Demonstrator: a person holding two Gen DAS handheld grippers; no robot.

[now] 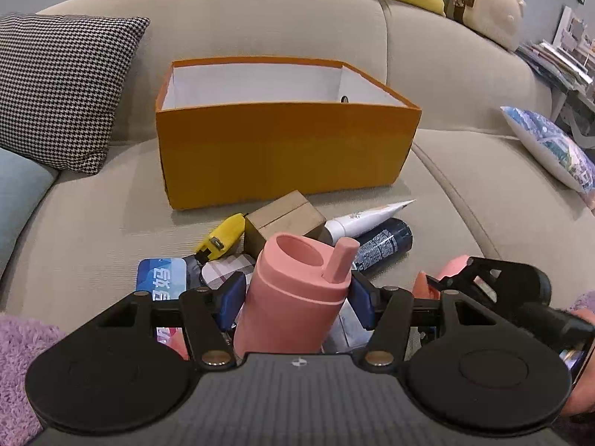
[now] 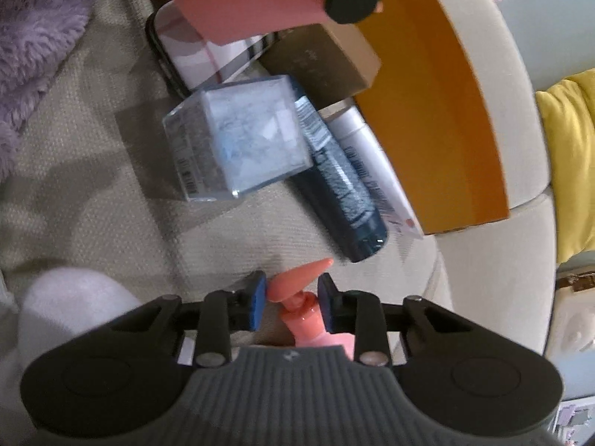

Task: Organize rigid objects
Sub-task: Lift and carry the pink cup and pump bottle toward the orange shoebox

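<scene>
Gripping a pink bottle (image 1: 293, 297), left jaws, right jaws pinching pink pump (image 2: 297, 297), labels unreadable.

A pink pump bottle (image 2: 297, 316) sits between the right gripper's (image 2: 292, 295) blue fingers (image 2: 257, 299), its nozzle pointing ahead toward a clear box (image 2: 238, 137), dark can (image 2: 342, 189) and orange box (image 2: 442, 111) beyond the fingertips.

My left gripper (image 1: 293, 299) hides the pink bottle's (image 1: 293, 297) base, and most of the blue card (image 1: 161, 278) beyond its left finger. Whether my right gripper (image 2: 292, 295) presses the pump bottle (image 2: 301, 319) I can't tell: its body runs under the housing. Ahead of it, the clear box (image 2: 238, 137) is blurred and covers part of the dark can (image 2: 342, 193). The orange box (image 2: 438, 111) is cut off at the top edge.
</scene>
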